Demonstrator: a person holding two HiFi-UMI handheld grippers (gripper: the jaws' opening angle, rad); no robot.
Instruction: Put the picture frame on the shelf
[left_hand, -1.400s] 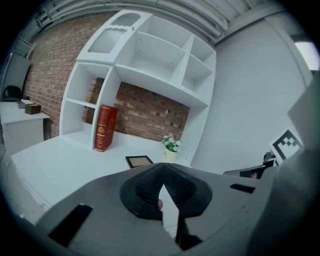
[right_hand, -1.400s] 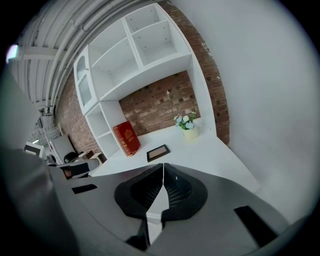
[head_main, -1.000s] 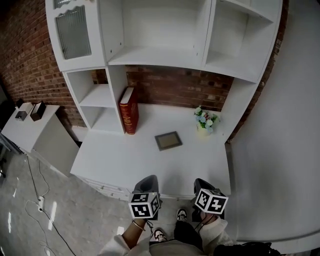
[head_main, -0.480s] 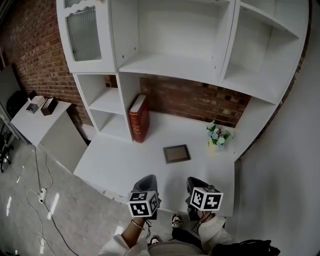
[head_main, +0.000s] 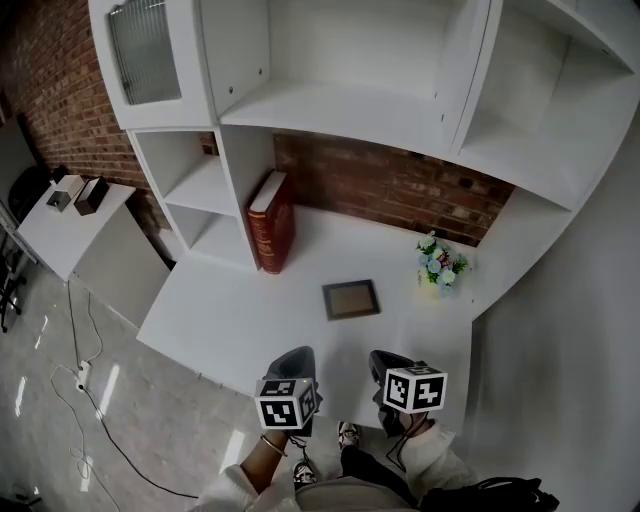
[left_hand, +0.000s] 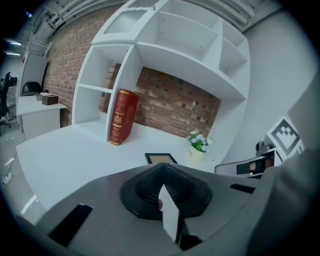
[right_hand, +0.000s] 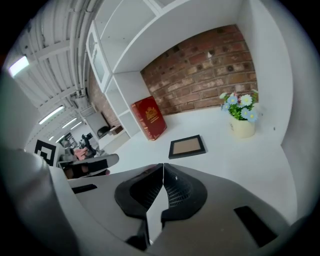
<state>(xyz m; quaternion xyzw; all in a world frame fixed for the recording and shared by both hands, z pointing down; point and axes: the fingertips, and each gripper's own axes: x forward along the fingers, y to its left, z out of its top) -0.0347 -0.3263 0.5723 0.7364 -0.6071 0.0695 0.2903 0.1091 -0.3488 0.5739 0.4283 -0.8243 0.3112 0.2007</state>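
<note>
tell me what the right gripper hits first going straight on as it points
Probably the picture frame, lying flat on the white desktop just ahead of the right gripper; depth is hard to judge.

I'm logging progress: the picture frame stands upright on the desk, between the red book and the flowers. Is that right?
No. The picture frame lies flat on the desk, not upright, as the head view shows. It is between the red book and the flowers.
</note>
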